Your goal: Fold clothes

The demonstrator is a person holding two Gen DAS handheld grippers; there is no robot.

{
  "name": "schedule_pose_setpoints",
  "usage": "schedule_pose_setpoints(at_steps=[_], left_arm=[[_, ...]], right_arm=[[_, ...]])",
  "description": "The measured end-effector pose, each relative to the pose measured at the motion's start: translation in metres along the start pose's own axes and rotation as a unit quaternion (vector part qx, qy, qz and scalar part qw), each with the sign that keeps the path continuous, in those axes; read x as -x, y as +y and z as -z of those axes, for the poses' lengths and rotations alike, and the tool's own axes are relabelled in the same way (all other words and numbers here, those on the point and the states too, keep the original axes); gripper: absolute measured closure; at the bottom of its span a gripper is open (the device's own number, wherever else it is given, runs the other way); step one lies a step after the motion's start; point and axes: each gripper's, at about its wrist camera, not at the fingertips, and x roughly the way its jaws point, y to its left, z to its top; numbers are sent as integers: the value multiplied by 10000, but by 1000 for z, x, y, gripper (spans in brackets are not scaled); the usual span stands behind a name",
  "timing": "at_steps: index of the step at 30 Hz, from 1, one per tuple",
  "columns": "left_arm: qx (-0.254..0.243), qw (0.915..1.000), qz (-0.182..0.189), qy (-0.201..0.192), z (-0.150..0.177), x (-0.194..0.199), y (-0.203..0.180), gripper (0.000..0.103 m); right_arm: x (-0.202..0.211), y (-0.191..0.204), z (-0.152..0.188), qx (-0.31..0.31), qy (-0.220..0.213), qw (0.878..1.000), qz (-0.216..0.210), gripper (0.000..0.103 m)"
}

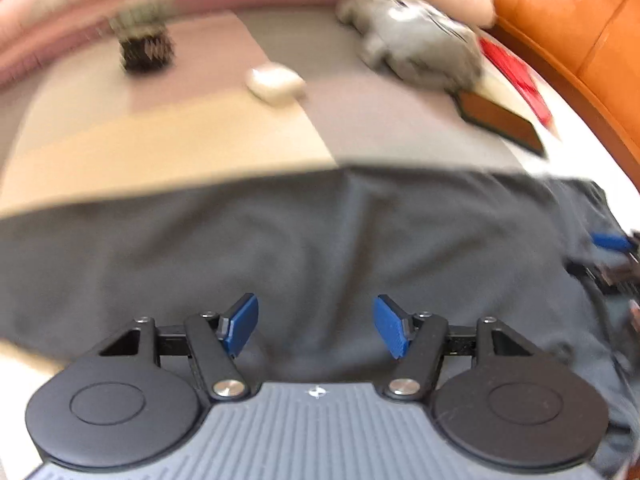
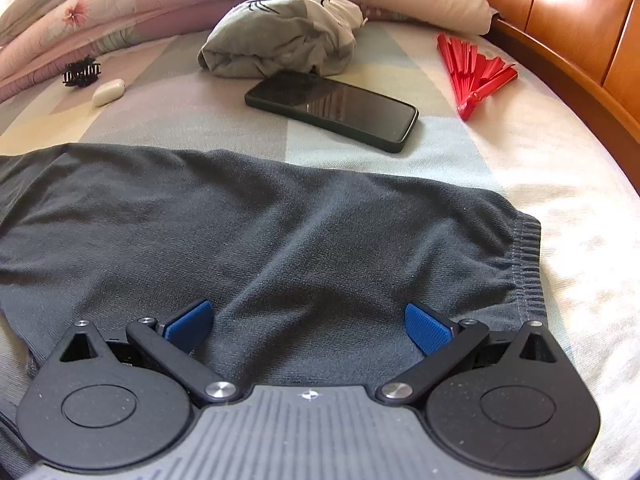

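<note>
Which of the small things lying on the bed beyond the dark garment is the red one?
The folding fan, half spread near the wooden bed frame. The phone and hair claw are black, the little case cream.

Dark grey shorts [image 2: 280,232] lie flat on bed.

A bedroom in a home. Everything lies on a bed [image 2: 532,152] covered by a sheet of pale colour blocks, with a flowered quilt [image 2: 132,4] bunched along its far edge and an orange-brown wooden headboard [image 2: 568,20] at the far right corner. Personal things are strewn over the sheet: a dark phone [image 2: 332,110], a red folding fan [image 2: 476,76], a black hair claw [image 2: 81,73] beside a small white case [image 2: 109,92], a crumpled grey cloth bundle [image 2: 280,44], and a dark grey garment [image 2: 280,232] spread flat at the near edge.
</note>
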Motion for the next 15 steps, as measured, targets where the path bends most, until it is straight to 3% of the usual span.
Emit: schedule_pose_setpoints(at_steps=[6,12,15], left_arm=[[543,9978,-342,-161,-23,-27,51,38],[898,9919,-847,-287,-28,-19,85,40],[576,9948,-755,-378,-22,-9,77,35]], right_arm=[[0,0,-3,12,78,10000,-8,0],[-1,0,-2,11,67,10000,1,0],[-1,1,-2,-7,53,10000,24,0]])
